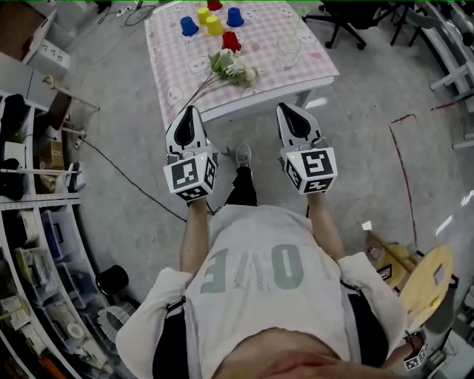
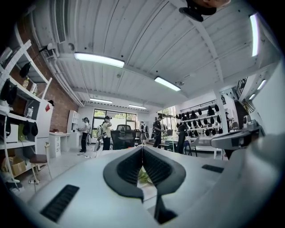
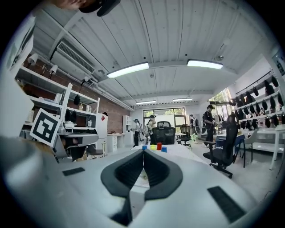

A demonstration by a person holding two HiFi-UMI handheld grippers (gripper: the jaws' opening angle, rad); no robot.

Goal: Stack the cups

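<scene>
Several small cups stand at the far end of the pink checked table (image 1: 311, 74): a blue cup (image 1: 189, 26), a yellow cup (image 1: 214, 26), a red cup (image 1: 231, 41), another blue cup (image 1: 235, 16) and more behind them. My left gripper (image 1: 194, 111) and right gripper (image 1: 285, 109) hover side by side off the table's near edge, both shut and empty. In the right gripper view the shut right gripper (image 3: 143, 152) points level at the red cup (image 3: 159, 145) and its neighbours far ahead. The left gripper (image 2: 142, 148) is shut too, with no cups in its view.
A bunch of white flowers (image 1: 233, 68) lies across the table's near part, with a clear glass (image 1: 289, 48) to its right. Shelves (image 1: 29, 252) line the left side, a wooden stool (image 1: 426, 285) stands at the right. A black office chair (image 3: 225, 147) stands beside the table.
</scene>
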